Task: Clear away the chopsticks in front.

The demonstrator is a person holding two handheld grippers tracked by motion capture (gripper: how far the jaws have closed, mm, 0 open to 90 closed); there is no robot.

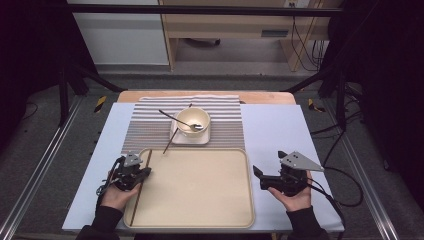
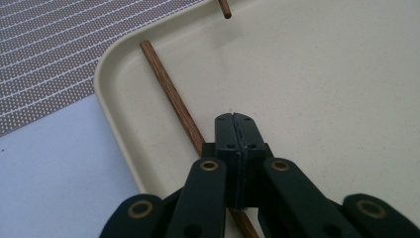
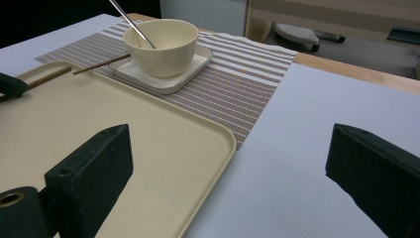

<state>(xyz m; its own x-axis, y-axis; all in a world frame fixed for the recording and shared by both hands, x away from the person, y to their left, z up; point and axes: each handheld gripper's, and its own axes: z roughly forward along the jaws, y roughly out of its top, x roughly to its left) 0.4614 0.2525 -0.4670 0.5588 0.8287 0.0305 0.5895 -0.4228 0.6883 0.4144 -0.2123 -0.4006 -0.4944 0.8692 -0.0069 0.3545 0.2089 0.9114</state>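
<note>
High view overhead, facing forward; two low claw-mounted close-ups; shared cream tray (image 1: 200, 190).

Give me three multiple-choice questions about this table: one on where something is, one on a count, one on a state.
1. Where does the spoon rest?
A. in the bowl
B. on the tray
C. on the bare table

2. How many chopsticks are there?
A. one
B. two
C. four

3. How is the right claw?
A. open and empty
B. shut on a chopstick
C. shut on the spoon

Answers:
1 A: its head sits inside the bowl, with the handle sticking out over the rim.
2 B: one lies along the tray's left edge, and one leans on the saucer.
3 A: its jaws stand wide apart with nothing between them.
</note>
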